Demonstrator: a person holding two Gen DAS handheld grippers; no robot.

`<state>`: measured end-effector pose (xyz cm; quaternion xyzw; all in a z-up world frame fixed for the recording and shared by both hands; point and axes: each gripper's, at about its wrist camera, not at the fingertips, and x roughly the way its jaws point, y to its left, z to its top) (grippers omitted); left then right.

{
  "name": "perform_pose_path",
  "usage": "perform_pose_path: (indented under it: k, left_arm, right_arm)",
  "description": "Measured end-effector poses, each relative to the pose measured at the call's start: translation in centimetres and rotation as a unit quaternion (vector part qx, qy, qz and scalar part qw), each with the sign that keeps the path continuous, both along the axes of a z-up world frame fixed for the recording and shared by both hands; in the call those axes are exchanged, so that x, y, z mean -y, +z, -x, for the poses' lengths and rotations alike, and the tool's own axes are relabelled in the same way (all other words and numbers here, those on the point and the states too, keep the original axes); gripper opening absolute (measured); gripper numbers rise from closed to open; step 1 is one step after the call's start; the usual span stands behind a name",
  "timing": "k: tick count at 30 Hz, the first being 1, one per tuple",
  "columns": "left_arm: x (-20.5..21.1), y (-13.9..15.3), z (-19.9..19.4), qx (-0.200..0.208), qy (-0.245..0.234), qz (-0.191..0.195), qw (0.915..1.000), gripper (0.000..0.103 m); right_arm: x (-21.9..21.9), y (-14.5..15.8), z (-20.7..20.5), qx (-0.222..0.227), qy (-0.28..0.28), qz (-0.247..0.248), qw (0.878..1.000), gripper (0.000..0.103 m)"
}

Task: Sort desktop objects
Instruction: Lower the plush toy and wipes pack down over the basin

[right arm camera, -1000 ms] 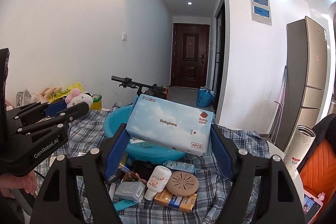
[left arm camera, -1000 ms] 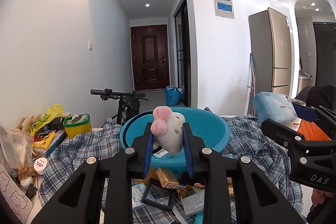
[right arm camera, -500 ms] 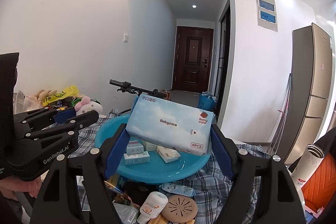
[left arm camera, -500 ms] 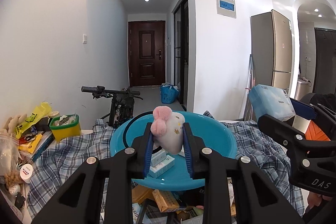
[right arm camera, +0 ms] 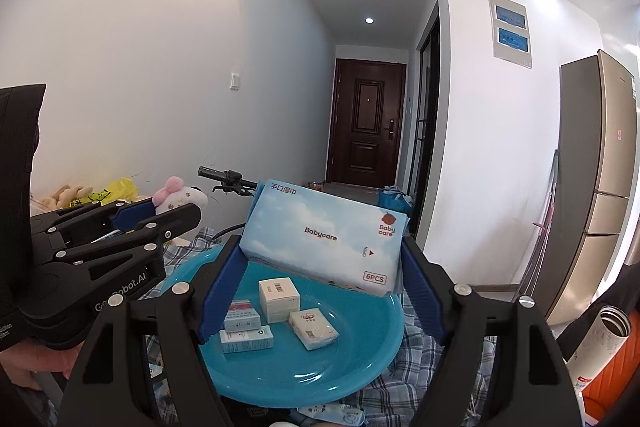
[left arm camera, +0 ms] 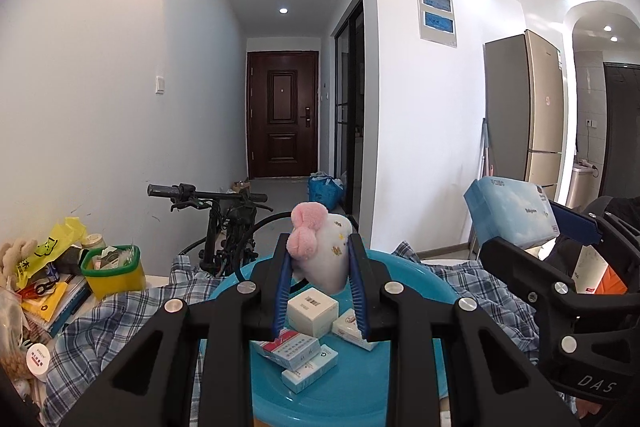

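My left gripper (left arm camera: 319,267) is shut on a small white plush toy (left arm camera: 326,251) with a pink bow, held over the near rim of a blue basin (left arm camera: 420,283). My right gripper (right arm camera: 322,267) is shut on a light-blue wet-wipes pack (right arm camera: 326,233), hanging above the same blue basin (right arm camera: 360,355). Several small white boxes (right arm camera: 279,294) lie in the basin's bottom. In the right wrist view the left gripper (right arm camera: 176,207) with the plush toy (right arm camera: 180,197) shows at the left; in the left wrist view the wet-wipes pack (left arm camera: 510,211) shows at the right.
The basin rests on a checked cloth (left arm camera: 116,311). At the left stand a yellow-green tub (left arm camera: 114,269), books and snack bags. A scooter handlebar (left arm camera: 200,193) rises behind the basin. A steel flask (right arm camera: 600,343) and something orange sit at the right. A fridge (right arm camera: 600,163) stands behind.
Both grippers have moved forward over the basin with their loads; the loose items on the cloth in front of the basin have dropped out of sight and the boxes inside it now show.
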<state>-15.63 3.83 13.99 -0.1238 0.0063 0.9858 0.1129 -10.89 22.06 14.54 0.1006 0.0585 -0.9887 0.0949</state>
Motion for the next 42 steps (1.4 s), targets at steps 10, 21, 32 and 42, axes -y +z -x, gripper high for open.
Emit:
perform_pose_path:
  k: [10, 21, 32, 42]
  left_arm:
    - [-0.1, 0.2, 5.2, 0.002, 0.002, -0.002, 1.0000, 0.028]
    - [0.6, 1.4, 9.4, -0.013, 0.016, -0.030, 0.9993, 0.028]
    - [0.3, 2.8, 11.4, -0.022, 0.010, -0.025, 0.9994, 0.028]
    - [0.7, 3.2, 11.9, -0.021, 0.013, -0.033, 0.9992, 0.028]
  right_arm:
    - [0.7, 0.7, 4.7, -0.003, 0.000, 0.009, 1.000, 0.075]
    - [1.3, 2.8, 8.3, -0.026, 0.000, 0.015, 1.000, 0.075]
    - [1.8, 6.5, 9.9, -0.042, -0.004, -0.002, 0.999, 0.075]
    - [2.8, 8.6, 11.8, -0.052, 0.010, 0.022, 0.998, 0.075]
